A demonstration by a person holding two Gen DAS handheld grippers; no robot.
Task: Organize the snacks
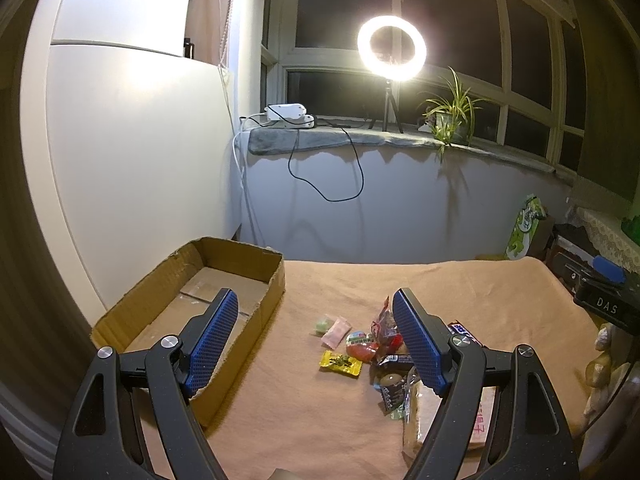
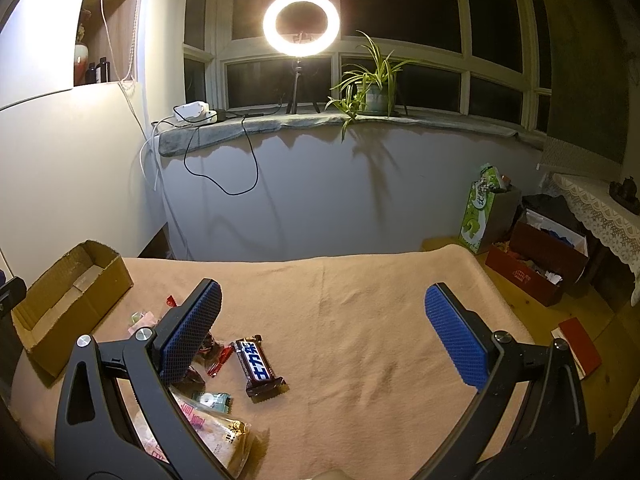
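walls: pale wall | windows: dark window above grey sill | light: lit ring lamp on sill | plant beside lamp | floor: wood floor
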